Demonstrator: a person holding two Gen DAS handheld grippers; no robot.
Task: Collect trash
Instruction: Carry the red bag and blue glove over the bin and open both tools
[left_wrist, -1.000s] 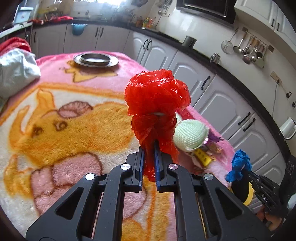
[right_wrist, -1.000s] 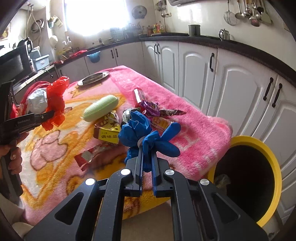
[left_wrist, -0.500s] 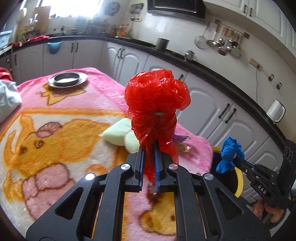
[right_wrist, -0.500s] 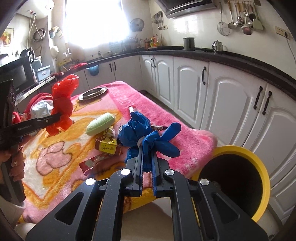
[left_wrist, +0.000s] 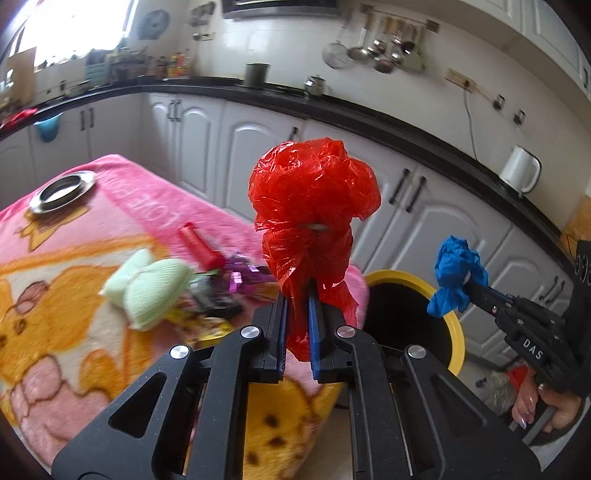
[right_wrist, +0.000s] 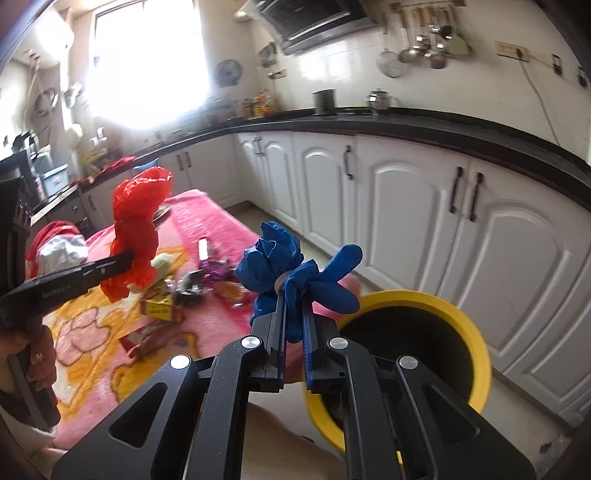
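- Left wrist view: the crumpled red plastic bag (left_wrist: 312, 214) is standing up out of the left gripper (left_wrist: 296, 325), with the yellow-rimmed trash bin (left_wrist: 452, 325) lying just beyond to its right.
- Right wrist view: the knotted blue glove (right_wrist: 291, 275) is sticking up from the right gripper (right_wrist: 293, 332), close above the bin's near rim.
- Since a second ago, both grippers are swinging away from the pink blanket (left_wrist: 74, 258) toward the bin, which is now showing larger.
- Both pairs of jaws are staying clamped nearly closed, pinching the bag and the glove.
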